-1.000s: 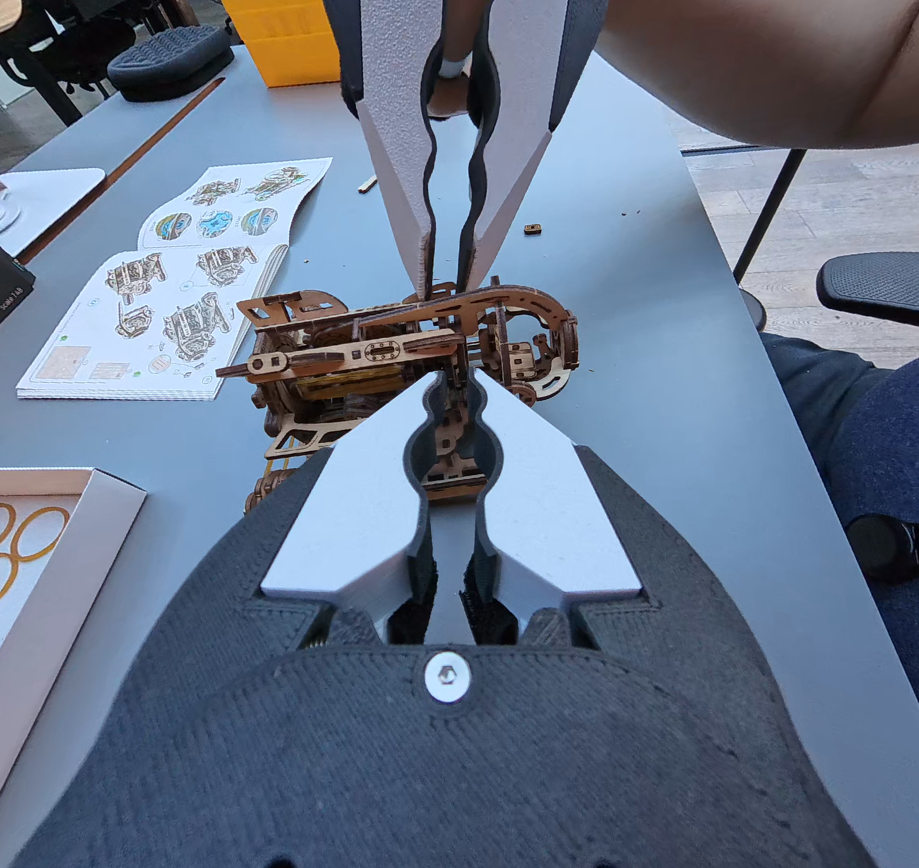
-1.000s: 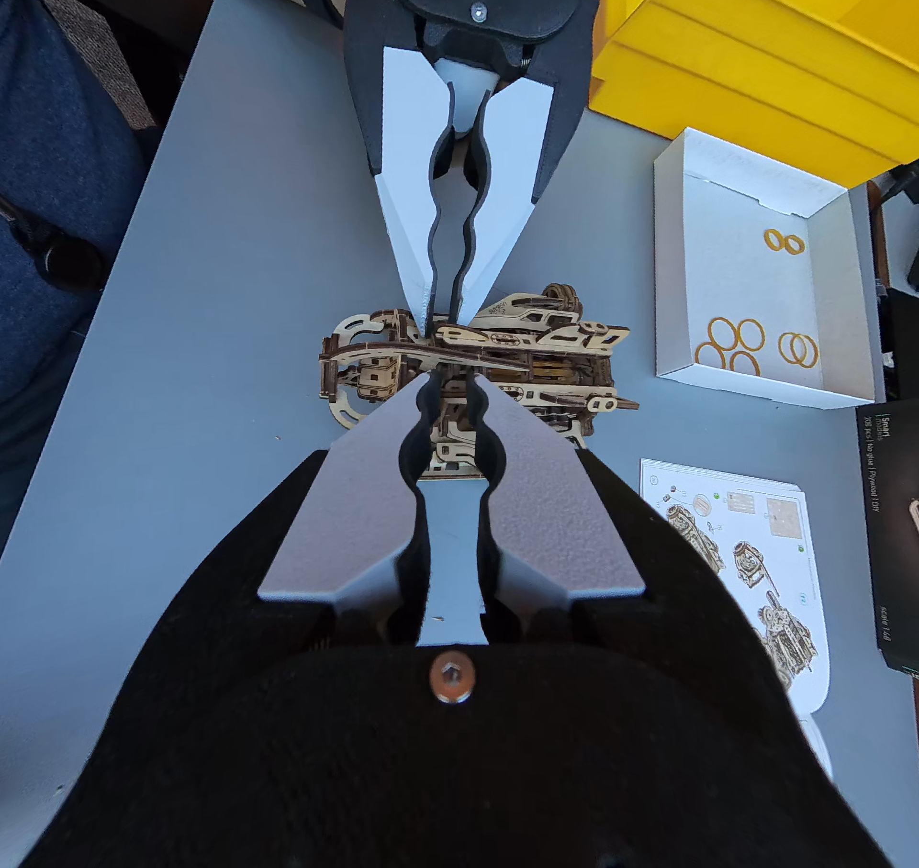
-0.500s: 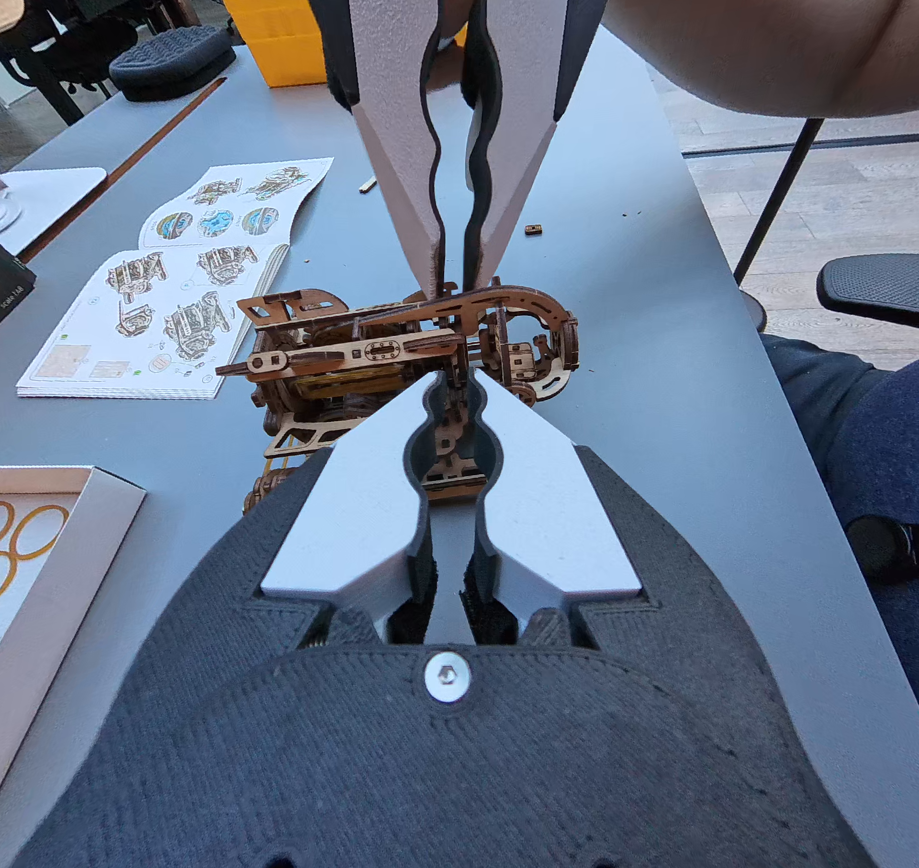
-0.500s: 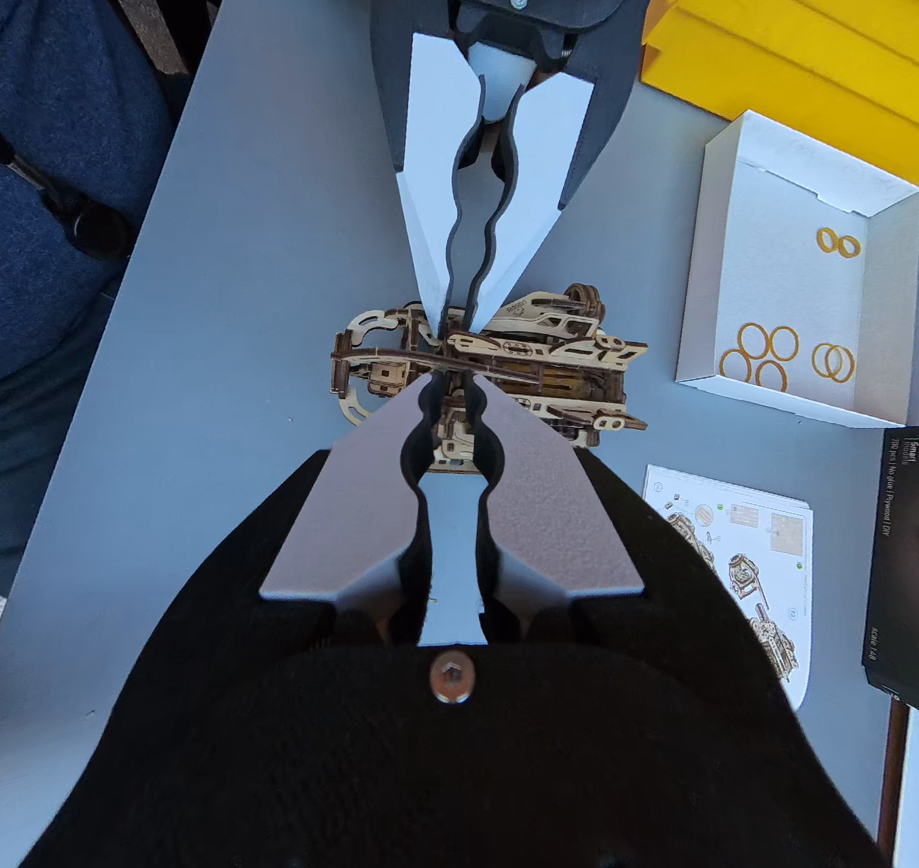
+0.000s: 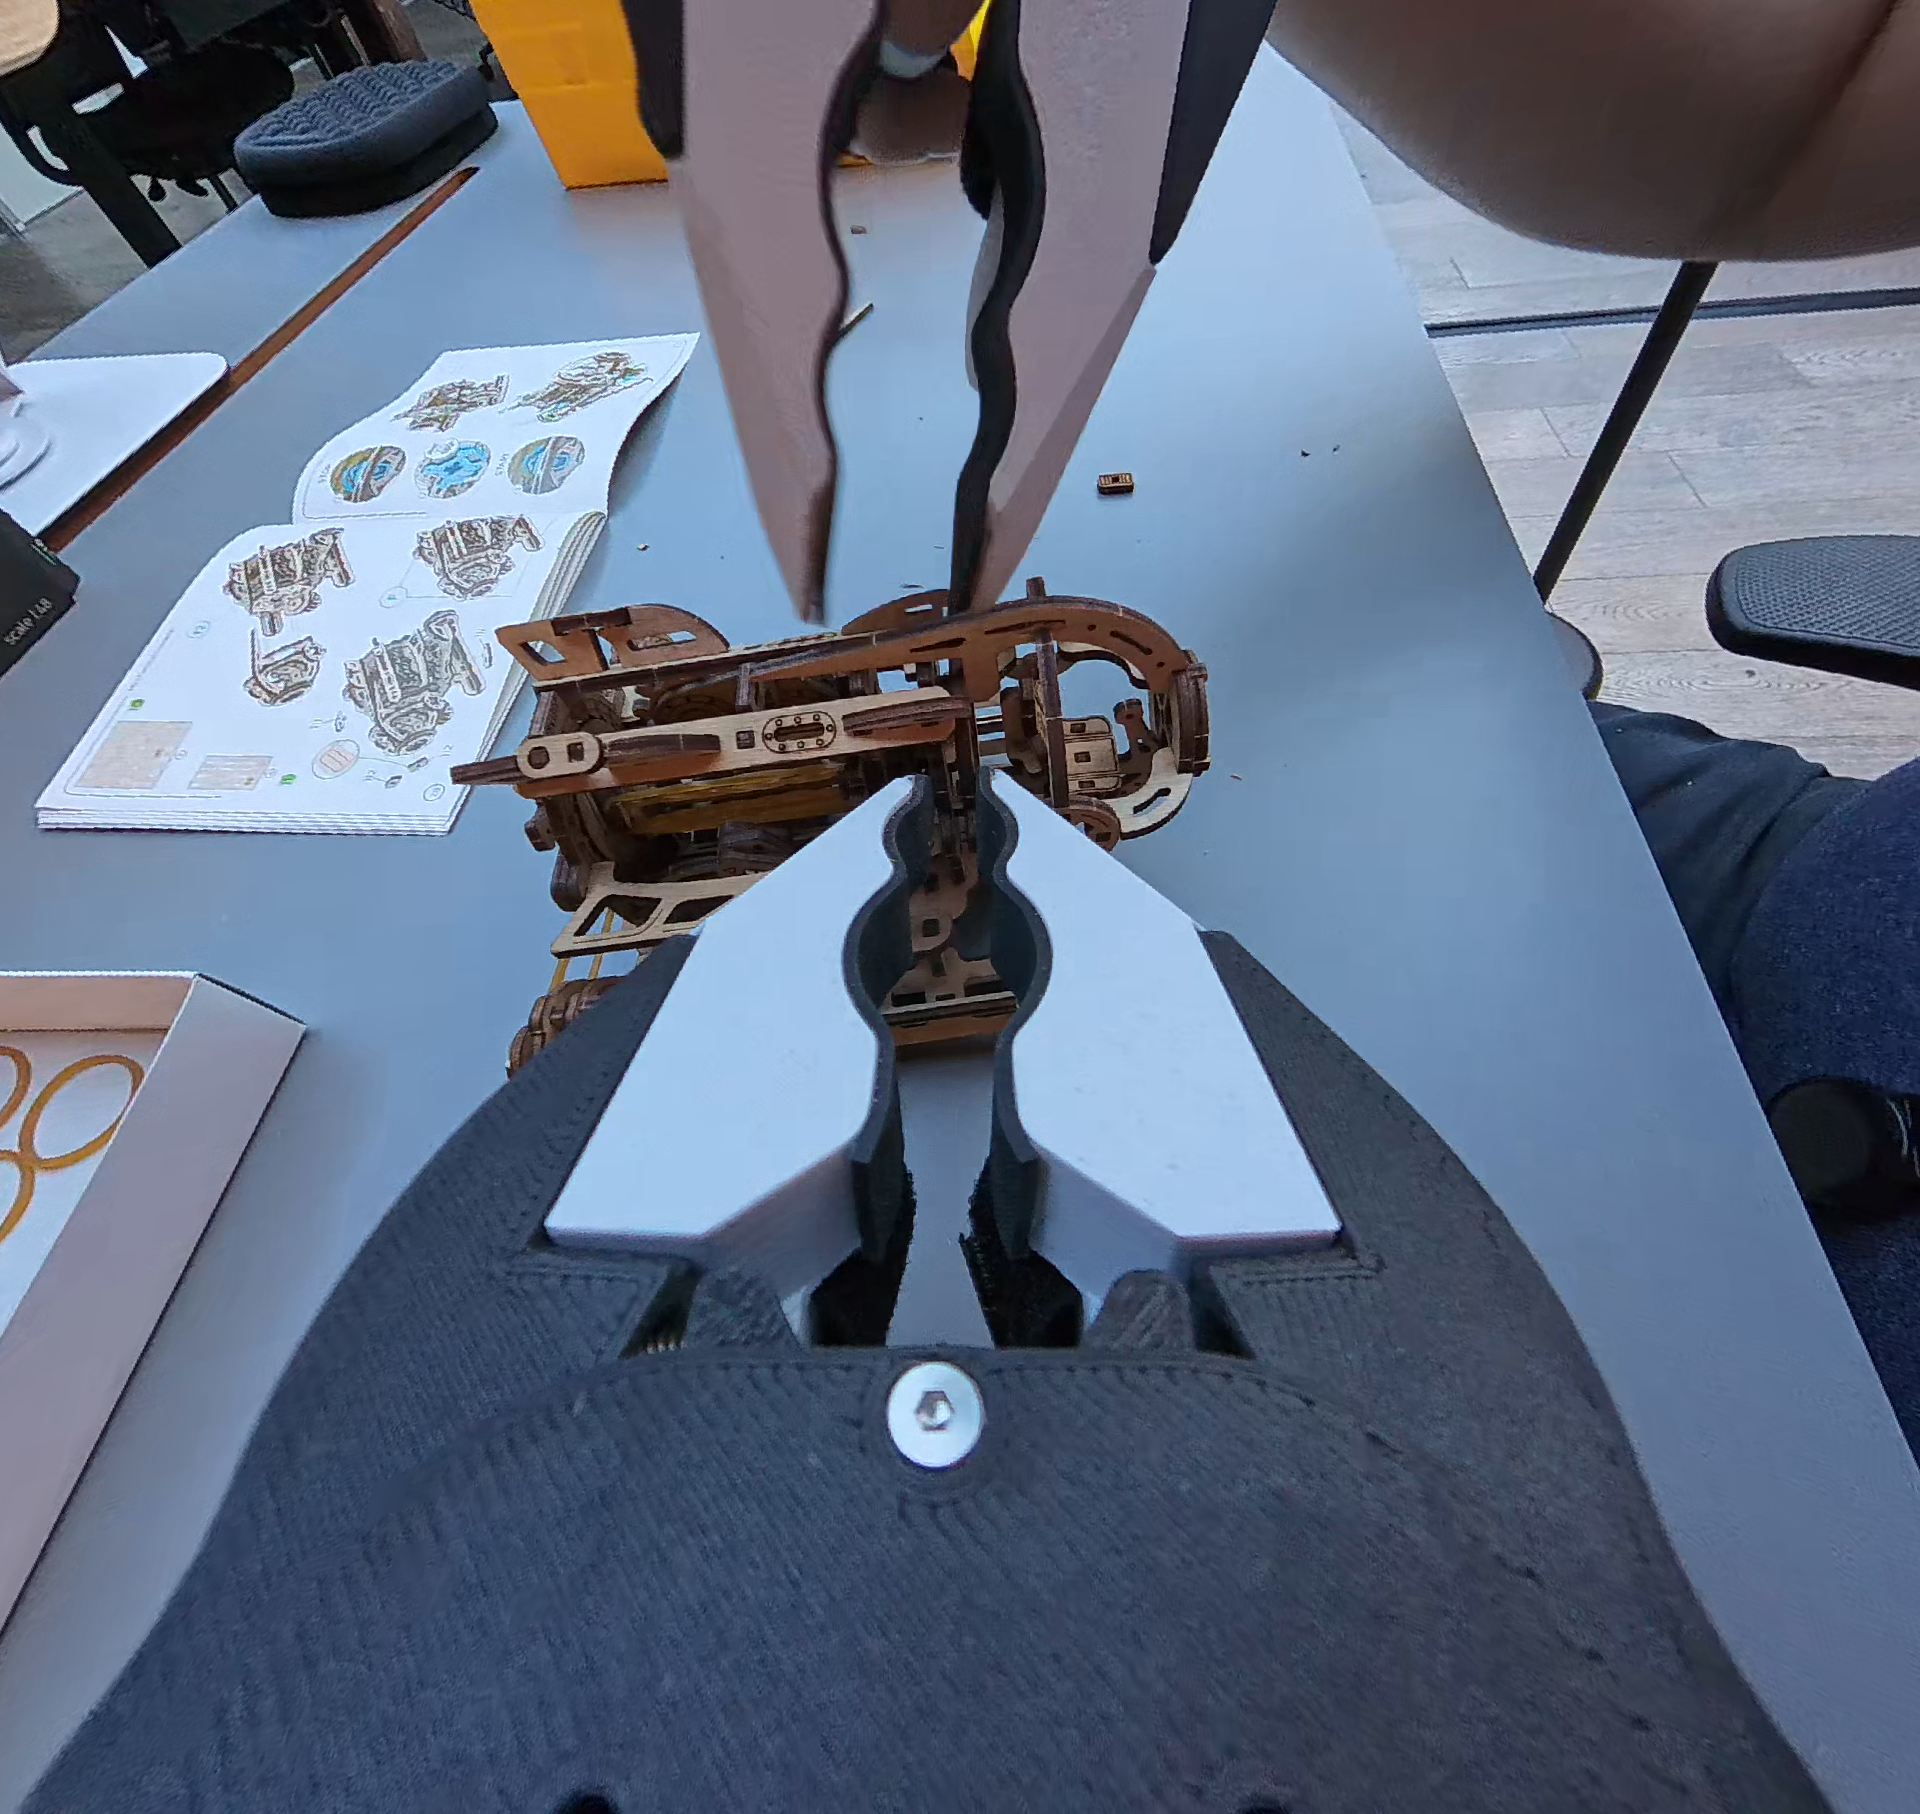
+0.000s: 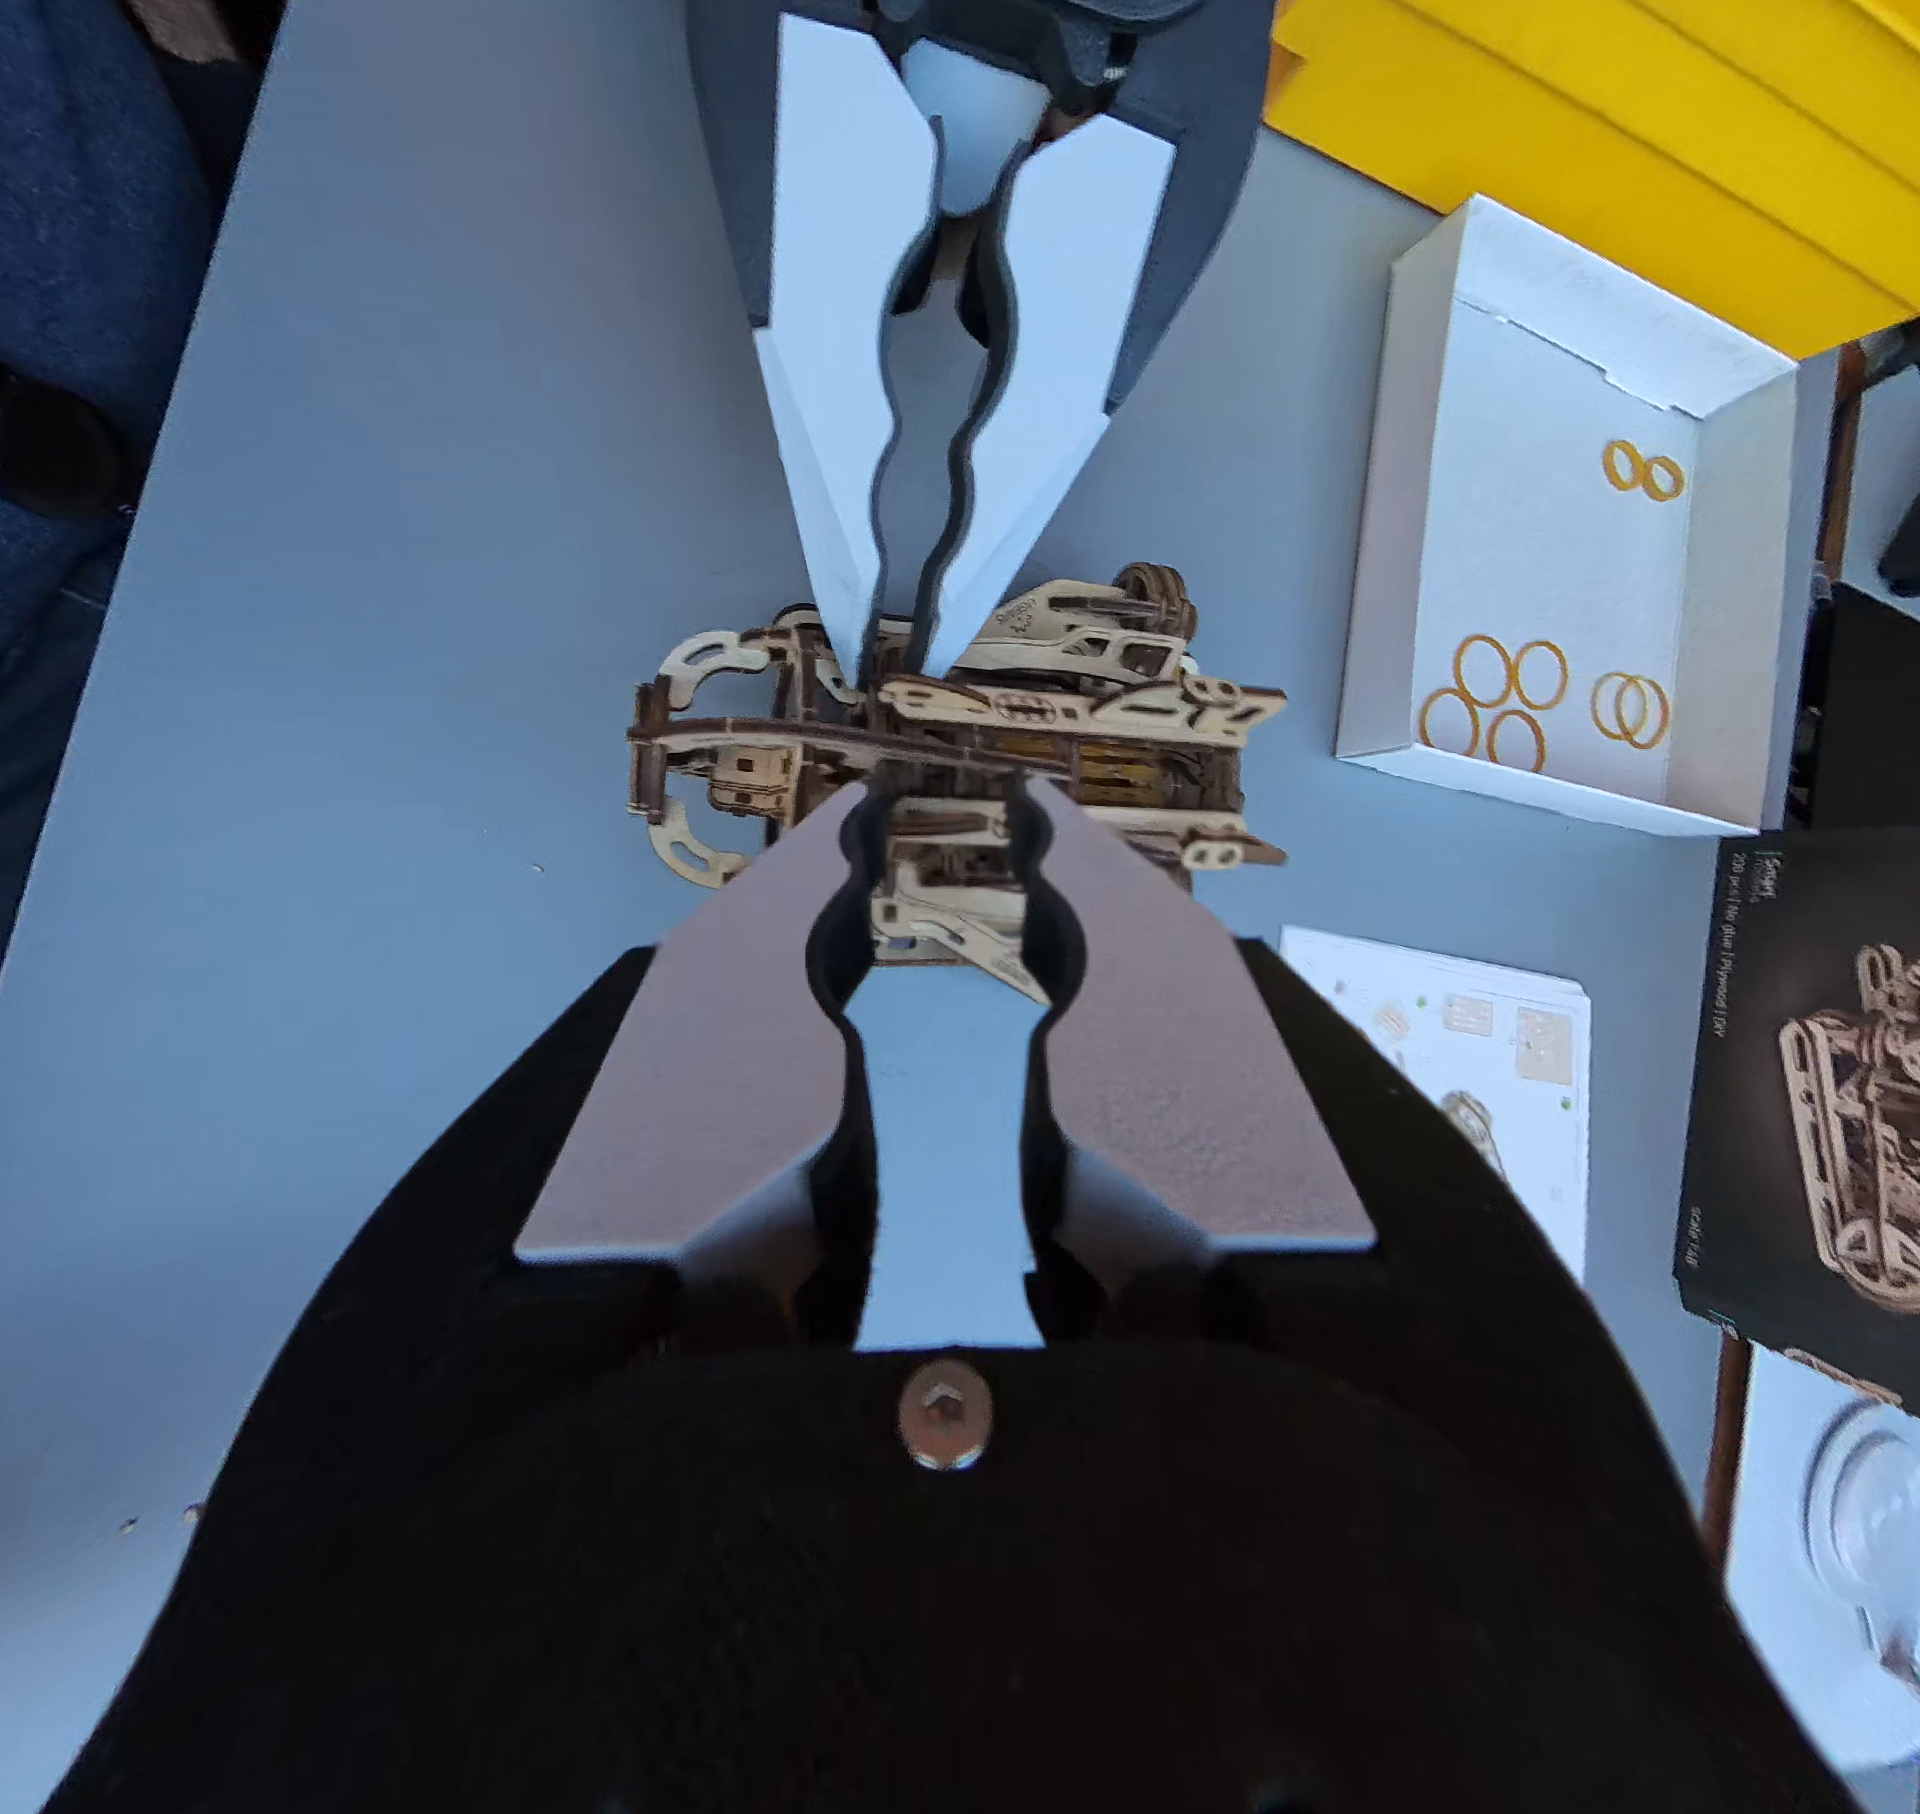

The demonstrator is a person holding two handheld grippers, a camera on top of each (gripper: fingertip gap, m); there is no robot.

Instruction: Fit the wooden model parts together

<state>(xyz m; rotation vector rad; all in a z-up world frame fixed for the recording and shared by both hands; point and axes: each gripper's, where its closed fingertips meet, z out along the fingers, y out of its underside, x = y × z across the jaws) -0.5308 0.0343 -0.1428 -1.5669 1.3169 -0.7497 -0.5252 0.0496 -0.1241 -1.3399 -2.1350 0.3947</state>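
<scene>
the model (image 5: 831, 756) sits mid-worktop (image 5: 1299, 933). left hand-held gripper (image 5: 948, 808) pinches its near side; right hand-held gripper (image 6: 940, 798) is parted over the top. keep the left clamp steady, press gently.

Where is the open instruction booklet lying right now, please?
In the left wrist view the instruction booklet lies open on the grey table, left of the wooden model and beyond the white box.

Small pale print runs along the dark box (image 6: 1808, 1068) at the counter's (image 6: 436, 538) right edge; the booklet's (image 5: 343, 611) marks seem too fine to read.
</scene>
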